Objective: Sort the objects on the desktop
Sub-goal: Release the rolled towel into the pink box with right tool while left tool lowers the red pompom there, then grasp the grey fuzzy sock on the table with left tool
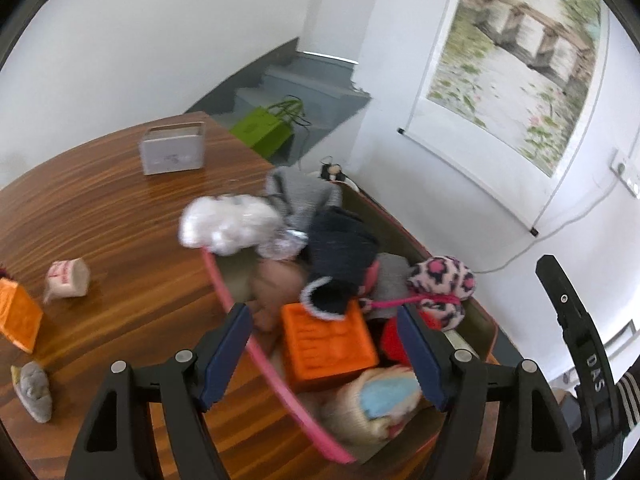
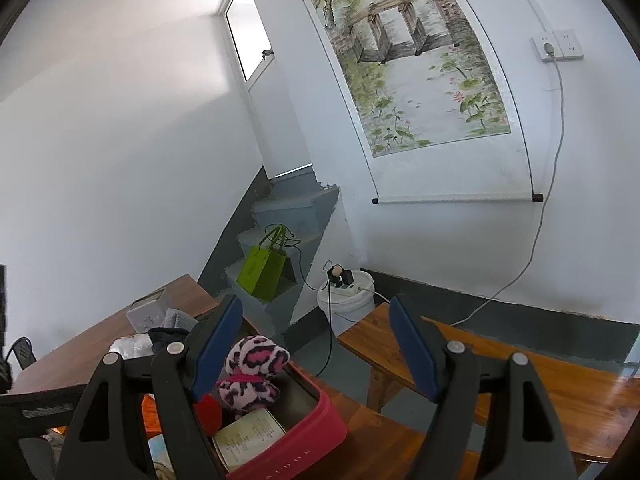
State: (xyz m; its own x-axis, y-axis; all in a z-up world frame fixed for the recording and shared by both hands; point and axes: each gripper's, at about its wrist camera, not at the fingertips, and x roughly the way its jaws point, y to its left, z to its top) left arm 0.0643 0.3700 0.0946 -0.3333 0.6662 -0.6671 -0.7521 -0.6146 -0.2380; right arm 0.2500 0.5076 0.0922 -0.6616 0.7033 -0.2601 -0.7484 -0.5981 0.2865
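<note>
The pink storage box (image 1: 256,354) sits at lower centre of the frame on the bench (image 1: 120,232), filled with an orange block (image 1: 328,344) and leopard earmuffs (image 1: 442,284). Above it, the left claw (image 1: 326,354) is spread wide and holds nothing. The right claw (image 2: 316,346) is also spread, empty.

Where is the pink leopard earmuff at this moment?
The pink leopard earmuff lies inside the pink storage box, on top of the pile near its far right side in the left wrist view, beside the dark knitted item and above something red.
</note>
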